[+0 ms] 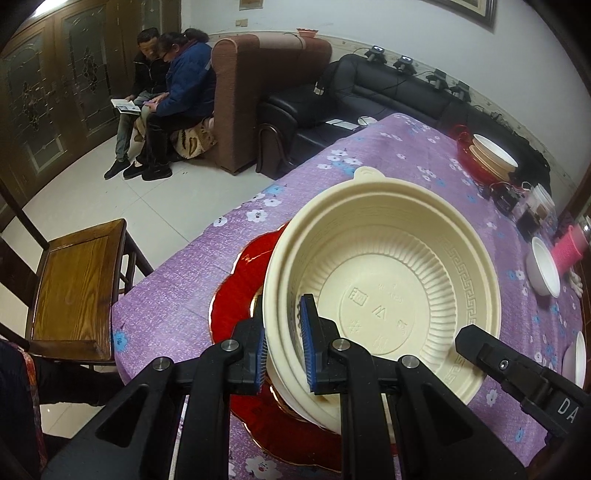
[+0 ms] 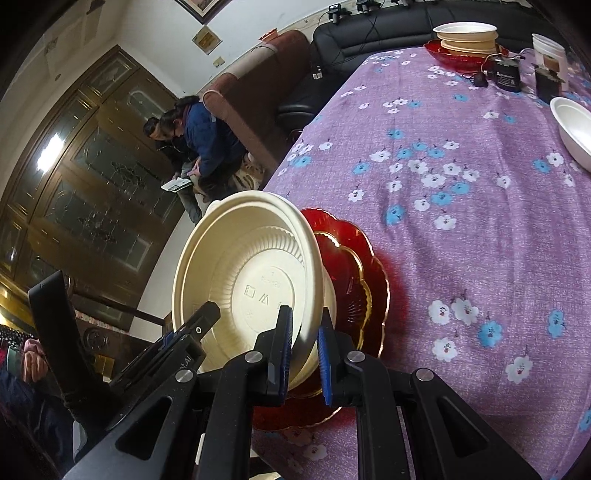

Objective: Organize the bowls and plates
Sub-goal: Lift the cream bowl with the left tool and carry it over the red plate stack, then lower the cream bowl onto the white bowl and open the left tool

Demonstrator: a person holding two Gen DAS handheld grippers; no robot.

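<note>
Left wrist view: looking forward and down along left claw (image 1: 283,343), very close to bowl (image 1: 384,291), facing across worktop (image 1: 388,162) toward sofa (image 1: 369,92). Right wrist view: sitting just as close behind right claw (image 2: 304,363), tilting leftward, facing along worktop (image 2: 461,221). Both sharing bowl (image 2: 251,284), red plate (image 2: 354,280), far stack (image 2: 467,37), sofa (image 2: 388,26).

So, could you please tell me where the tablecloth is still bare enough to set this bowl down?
The widest bare patch of tablecloth lies between the red plates under the held cream bowl and the white bowl. The far end is crowded: a bowl stack on a red dish, electronics, a jar.
</note>
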